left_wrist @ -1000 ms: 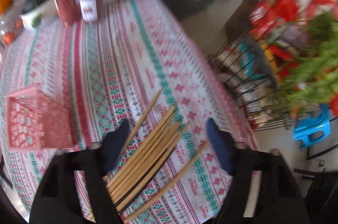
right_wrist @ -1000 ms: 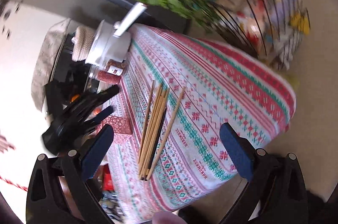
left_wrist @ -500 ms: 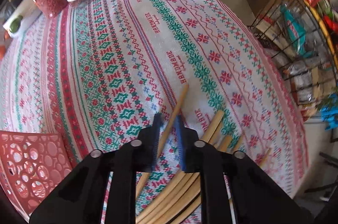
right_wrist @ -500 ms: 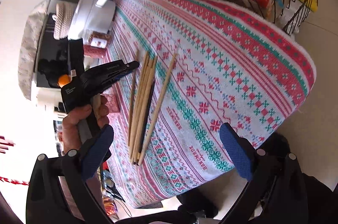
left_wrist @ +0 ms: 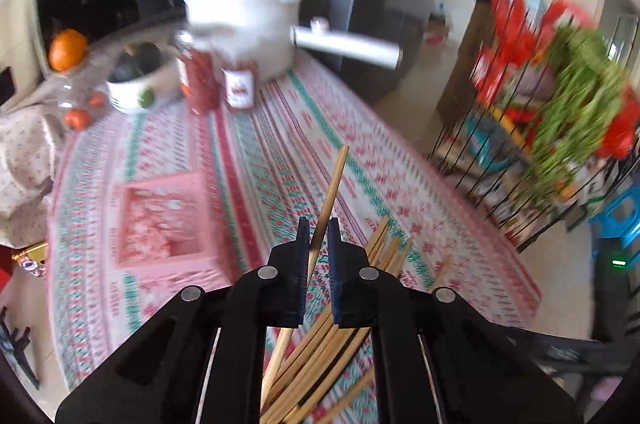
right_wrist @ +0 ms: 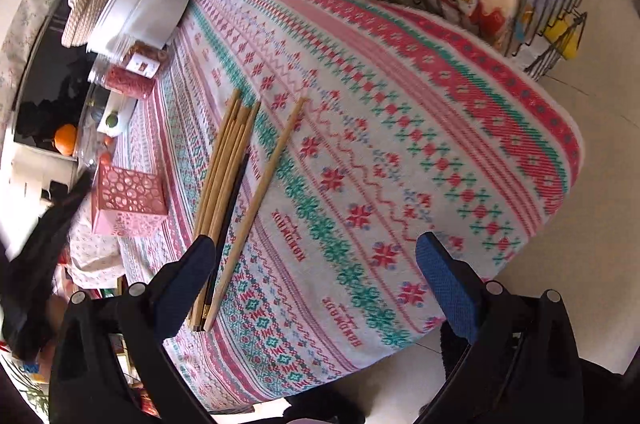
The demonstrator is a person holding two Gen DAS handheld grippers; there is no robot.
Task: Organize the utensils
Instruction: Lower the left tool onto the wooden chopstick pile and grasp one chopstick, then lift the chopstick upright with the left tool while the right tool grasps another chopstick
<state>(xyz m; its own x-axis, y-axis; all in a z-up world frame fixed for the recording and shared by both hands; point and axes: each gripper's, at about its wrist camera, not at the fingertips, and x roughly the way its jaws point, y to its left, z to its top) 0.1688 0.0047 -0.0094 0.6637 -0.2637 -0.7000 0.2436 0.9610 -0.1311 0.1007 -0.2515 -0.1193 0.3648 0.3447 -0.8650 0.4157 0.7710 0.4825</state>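
My left gripper is shut on one wooden chopstick and holds it lifted above the patterned tablecloth, its tip pointing away from me. Several more chopsticks lie in a bundle under the gripper; the right wrist view shows them with one lying apart. A pink perforated holder stands left of the gripper, also in the right wrist view. My right gripper is open and empty above the table's near edge.
A white pot with a long handle, two red jars, a bowl and an orange stand at the far end. A wire rack of packets stands on the floor to the right of the table.
My left gripper closed on one chopstick on the cloth, then lifted it and tilted up. The right gripper stayed open and drifted closer over the table.
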